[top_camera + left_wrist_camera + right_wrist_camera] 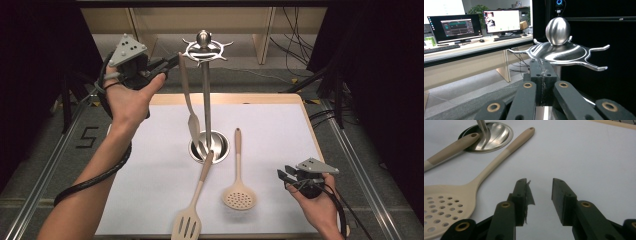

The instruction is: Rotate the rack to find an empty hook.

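Beside table (150, 165), floor mark "5" (86, 137) — left tool (172, 62) gripping spatula (189, 107)

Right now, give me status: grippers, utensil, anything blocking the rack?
Left gripper shut on spatula handle, raised beside rack top. Right gripper open, low over mat, holding nothing. Skimmer and slotted turner lie flat below the base; hooks look unobstructed.

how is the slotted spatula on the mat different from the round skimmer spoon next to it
The slotted spatula has a squarish head cut with long slots; the skimmer has a round head dotted with small holes. The spatula's handle end leans on the base of the steel stand, while the skimmer lies flat on the white mat, clear of that base. Both are beige with tan handles, and neither gripper holds them.
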A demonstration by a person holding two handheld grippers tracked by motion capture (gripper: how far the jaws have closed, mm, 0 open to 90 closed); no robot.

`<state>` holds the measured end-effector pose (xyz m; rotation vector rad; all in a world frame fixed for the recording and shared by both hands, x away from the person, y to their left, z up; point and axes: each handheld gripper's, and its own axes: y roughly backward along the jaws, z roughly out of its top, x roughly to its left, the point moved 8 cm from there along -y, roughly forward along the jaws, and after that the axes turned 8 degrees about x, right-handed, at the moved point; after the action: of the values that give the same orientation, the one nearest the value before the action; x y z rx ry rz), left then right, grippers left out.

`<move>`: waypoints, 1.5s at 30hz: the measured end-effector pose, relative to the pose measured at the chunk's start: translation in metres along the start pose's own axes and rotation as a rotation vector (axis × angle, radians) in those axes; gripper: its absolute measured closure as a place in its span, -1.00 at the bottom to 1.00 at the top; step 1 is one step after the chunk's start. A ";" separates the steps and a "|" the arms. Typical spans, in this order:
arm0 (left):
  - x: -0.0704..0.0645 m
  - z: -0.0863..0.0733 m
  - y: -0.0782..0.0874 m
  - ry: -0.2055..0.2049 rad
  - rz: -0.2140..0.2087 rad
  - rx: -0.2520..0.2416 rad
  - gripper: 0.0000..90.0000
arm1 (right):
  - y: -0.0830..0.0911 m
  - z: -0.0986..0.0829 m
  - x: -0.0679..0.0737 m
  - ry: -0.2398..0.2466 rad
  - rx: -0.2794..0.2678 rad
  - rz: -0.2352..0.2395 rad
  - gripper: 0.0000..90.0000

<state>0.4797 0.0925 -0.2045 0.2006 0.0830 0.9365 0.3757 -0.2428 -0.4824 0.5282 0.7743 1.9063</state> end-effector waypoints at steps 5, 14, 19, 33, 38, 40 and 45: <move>0.004 0.001 -0.002 0.003 0.010 0.004 0.99 | 0.000 0.000 -0.001 0.012 0.003 0.000 0.47; -0.005 -0.007 0.008 0.008 -0.018 0.024 0.73 | 0.002 0.000 0.001 -0.007 0.006 0.005 0.46; -0.016 -0.023 0.029 -0.017 -0.016 0.039 0.43 | 0.004 0.000 0.000 -0.008 -0.002 0.003 0.46; -0.034 -0.142 0.044 0.004 -0.067 0.270 0.27 | 0.003 -0.001 -0.001 -0.014 0.008 -0.001 0.46; -0.040 -0.184 0.035 0.022 -0.085 0.381 0.24 | 0.003 -0.001 0.002 -0.004 -0.004 0.003 0.46; -0.044 -0.200 0.032 0.025 -0.098 0.427 0.23 | 0.005 -0.002 0.002 0.010 0.008 0.004 0.46; -0.057 -0.238 0.024 0.030 -0.146 0.530 0.23 | 0.004 -0.003 0.001 0.012 0.014 0.004 0.45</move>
<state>0.3890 0.0925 -0.4335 0.6618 0.3703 0.7566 0.3707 -0.2436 -0.4819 0.5277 0.7959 1.9100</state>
